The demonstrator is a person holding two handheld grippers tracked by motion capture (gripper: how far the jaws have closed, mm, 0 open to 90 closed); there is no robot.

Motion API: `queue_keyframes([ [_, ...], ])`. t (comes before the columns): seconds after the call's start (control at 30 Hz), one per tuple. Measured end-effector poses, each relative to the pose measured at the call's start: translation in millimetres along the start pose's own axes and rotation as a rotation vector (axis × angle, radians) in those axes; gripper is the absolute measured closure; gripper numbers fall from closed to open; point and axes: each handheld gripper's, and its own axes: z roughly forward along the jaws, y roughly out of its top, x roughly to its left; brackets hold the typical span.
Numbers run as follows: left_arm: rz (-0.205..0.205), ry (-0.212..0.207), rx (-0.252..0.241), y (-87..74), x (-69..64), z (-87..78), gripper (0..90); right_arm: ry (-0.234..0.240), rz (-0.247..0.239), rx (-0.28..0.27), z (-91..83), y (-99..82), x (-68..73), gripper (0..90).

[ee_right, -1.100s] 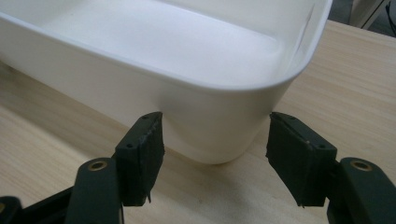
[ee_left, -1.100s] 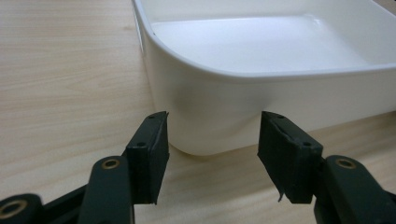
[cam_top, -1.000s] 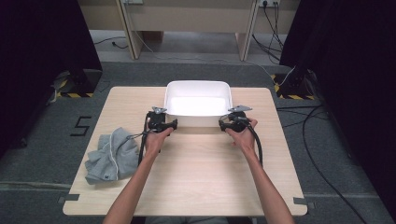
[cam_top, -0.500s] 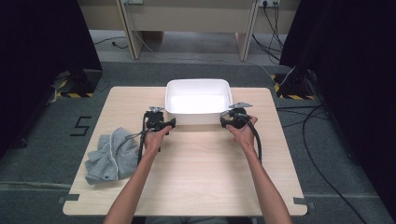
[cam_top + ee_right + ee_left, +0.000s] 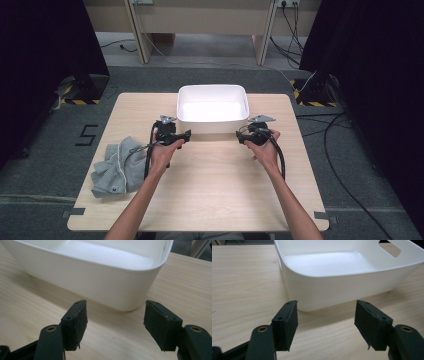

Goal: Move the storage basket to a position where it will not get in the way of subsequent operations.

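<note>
White tub on wooden table.

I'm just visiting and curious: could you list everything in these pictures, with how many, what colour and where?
Tub: one, white, empty, far middle of the table.
Cloth: one, grey, crumpled, table's near left edge.
Table: one, light wood, centre.
Left gripper: one, black, open, by the tub's near left corner, holding nothing.
Right gripper: one, black, open, by the tub's near right corner, holding nothing.
Forearms: two, bare, from the bottom edge.
</note>
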Motion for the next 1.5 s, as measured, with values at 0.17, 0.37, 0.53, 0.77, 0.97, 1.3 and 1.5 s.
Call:
queue_keyframes([
  [0.17, -0.01, -0.047, -0.006, -10.0, -2.8, -12.1, 33.5, 0.024, -0.016, -0.022, -11.7, -6.1, 9.0, 35.4],
  [0.37, -0.007, -0.087, -0.005, -26.0, -4.8, -26.8, 33.3, 0.052, -0.034, -0.036, -20.5, -16.0, 17.5, 35.2],
  [0.53, 0.0, -0.134, -0.007, -40.2, -9.7, -41.1, 32.5, 0.087, -0.046, -0.048, -26.2, -23.5, 23.3, 35.2],
  [0.77, 0.056, -0.188, -0.007, -53.9, -19.4, -62.4, 30.2, 0.112, -0.089, -0.03, -32.2, -29.9, 32.4, 34.9],
  [0.97, 0.116, -0.186, -0.003, -68.1, -19.4, -79.9, 27.8, 0.143, -0.101, -0.024, -36.8, -33.5, 41.2, 34.3],
  [1.3, 0.154, -0.173, -0.015, -84.6, -7.8, -104.1, 23.7, 0.164, -0.107, -0.017, -41.1, -40.0, 50.4, 33.4],
  [1.5, 0.14, -0.169, -0.007, -93.0, -1.5, -113.3, 22.7, 0.176, -0.11, -0.017, -43.4, -41.0, 54.1, 32.8],
])
